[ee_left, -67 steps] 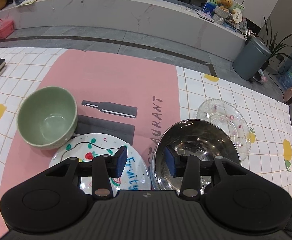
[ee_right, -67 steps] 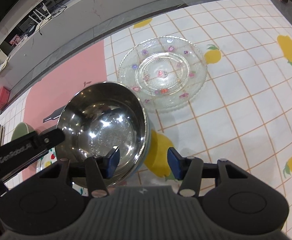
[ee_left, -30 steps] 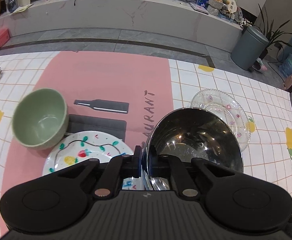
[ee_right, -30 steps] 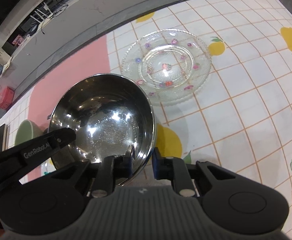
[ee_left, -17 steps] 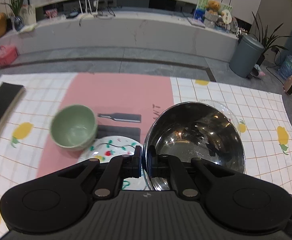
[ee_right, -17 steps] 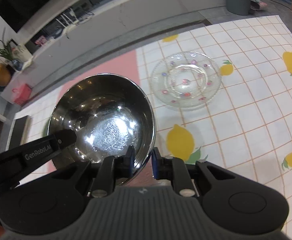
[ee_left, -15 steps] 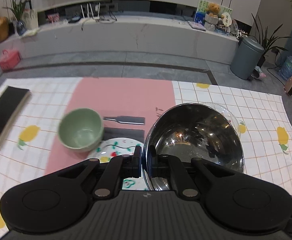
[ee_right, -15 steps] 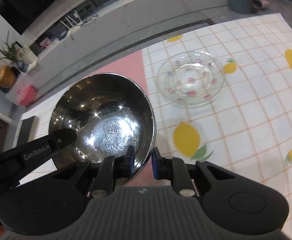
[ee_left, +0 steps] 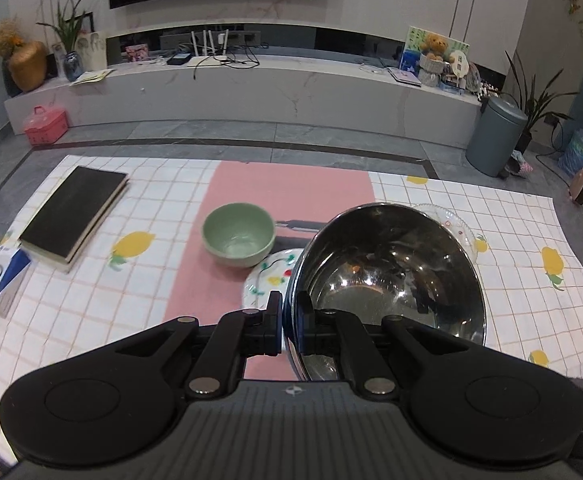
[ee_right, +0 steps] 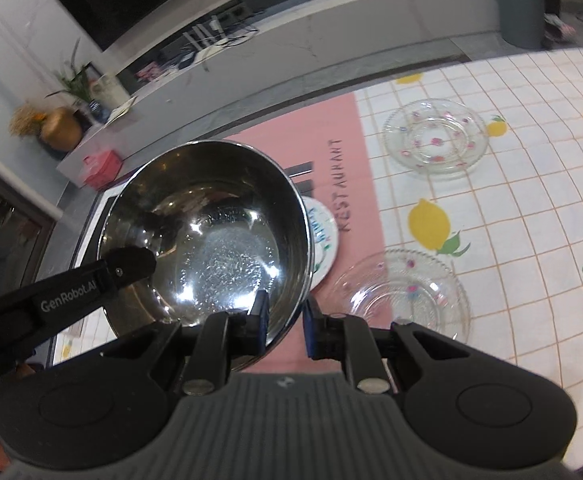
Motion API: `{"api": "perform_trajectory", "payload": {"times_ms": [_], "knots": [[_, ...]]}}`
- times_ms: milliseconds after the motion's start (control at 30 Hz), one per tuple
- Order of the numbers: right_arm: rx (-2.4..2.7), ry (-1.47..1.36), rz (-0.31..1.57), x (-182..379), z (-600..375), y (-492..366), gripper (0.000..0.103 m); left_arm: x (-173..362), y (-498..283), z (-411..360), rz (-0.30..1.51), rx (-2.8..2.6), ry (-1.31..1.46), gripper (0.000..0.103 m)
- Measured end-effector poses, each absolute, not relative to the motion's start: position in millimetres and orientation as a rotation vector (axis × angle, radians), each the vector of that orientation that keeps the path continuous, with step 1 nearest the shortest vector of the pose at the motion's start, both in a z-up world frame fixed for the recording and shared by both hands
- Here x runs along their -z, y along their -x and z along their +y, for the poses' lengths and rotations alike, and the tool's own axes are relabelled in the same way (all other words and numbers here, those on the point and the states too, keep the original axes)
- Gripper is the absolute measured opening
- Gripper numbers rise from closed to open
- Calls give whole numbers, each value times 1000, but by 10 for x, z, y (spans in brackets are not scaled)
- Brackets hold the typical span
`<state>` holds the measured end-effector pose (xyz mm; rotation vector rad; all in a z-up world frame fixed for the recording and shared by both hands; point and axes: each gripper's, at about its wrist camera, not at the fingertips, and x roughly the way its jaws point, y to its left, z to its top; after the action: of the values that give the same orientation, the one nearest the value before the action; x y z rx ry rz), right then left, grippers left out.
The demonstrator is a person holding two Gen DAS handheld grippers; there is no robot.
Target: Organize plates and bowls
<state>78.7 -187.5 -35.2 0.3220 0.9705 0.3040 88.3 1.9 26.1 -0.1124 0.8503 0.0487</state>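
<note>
lifted clear of the cloth since a second ago, the steel bowl (ee_left: pixel 387 276) now hangs in the air between both grippers, and the table has dropped away beneath it. left gripper (ee_left: pixel 290 314) pinches the bowl's near-left rim, jaws pressed almost together with the thin wall between them; right gripper (ee_right: pixel 284 312) clamps the near-right rim the same way, one pad inside, one outside. so the bowl sits forward of both sets of jaws, mouth up and tipped a little toward the cameras. down and to the left lies the green bowl (ee_left: pixel 238 240), upright on the pink strip, touching the painted plate (ee_left: pixel 269 276) beside it. that looks the likely nest, on the left hand's side. two glass plates (ee_right: pixel 435 142) rest well apart to the right.
</note>
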Motion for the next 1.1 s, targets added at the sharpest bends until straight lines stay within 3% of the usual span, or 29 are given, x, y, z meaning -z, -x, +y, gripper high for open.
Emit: {"api": "perform_trajectory", "payload": {"times_ms": [433,1100], "knots": [[-482,-269,1022,273,-1346,-288,16,-480,-315,515,822,-101,86,7],[-510,-149,1175,653,-860,-55,16,142,134,1064,987,-110,205,8]]}}
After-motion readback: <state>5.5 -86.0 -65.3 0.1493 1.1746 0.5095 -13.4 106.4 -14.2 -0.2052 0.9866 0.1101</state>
